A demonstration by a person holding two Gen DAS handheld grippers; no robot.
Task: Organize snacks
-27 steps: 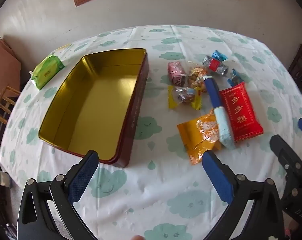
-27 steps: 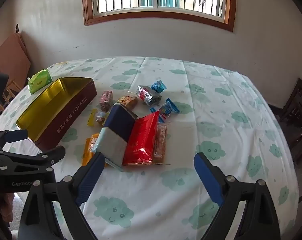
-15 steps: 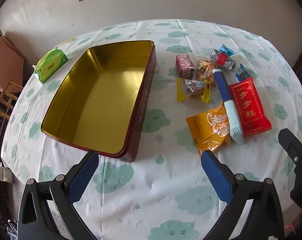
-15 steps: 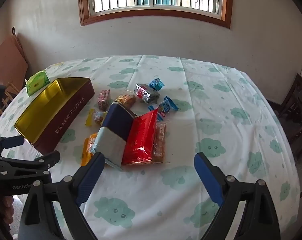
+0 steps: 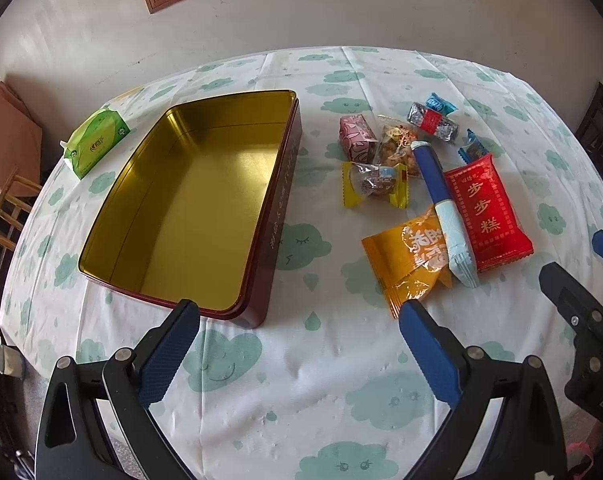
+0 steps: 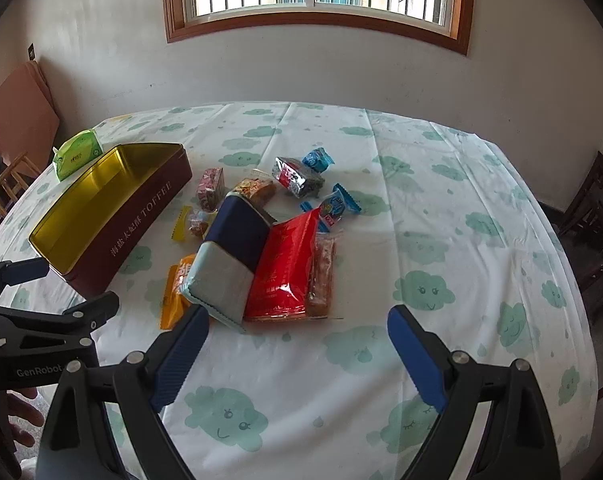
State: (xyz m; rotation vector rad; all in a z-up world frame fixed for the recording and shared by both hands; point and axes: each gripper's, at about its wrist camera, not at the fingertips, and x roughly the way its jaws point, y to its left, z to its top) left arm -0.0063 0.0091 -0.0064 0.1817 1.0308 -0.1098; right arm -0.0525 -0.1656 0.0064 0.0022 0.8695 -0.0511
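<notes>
Both the left gripper [image 5: 299,320] and the right gripper [image 6: 297,326] hang with fingers spread, holding nothing. The snacks [image 6: 261,240] lie piled at frame centre on the table [image 6: 441,220]; the empty tin [image 5: 189,208] is left of them. Risk: the packets overlap, so closing on one may drag its neighbours or let the slippery foil slide out.

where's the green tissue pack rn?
In the left wrist view, the green tissue pack lies on the table's far left, just left of the open tin, apart from it.
</notes>
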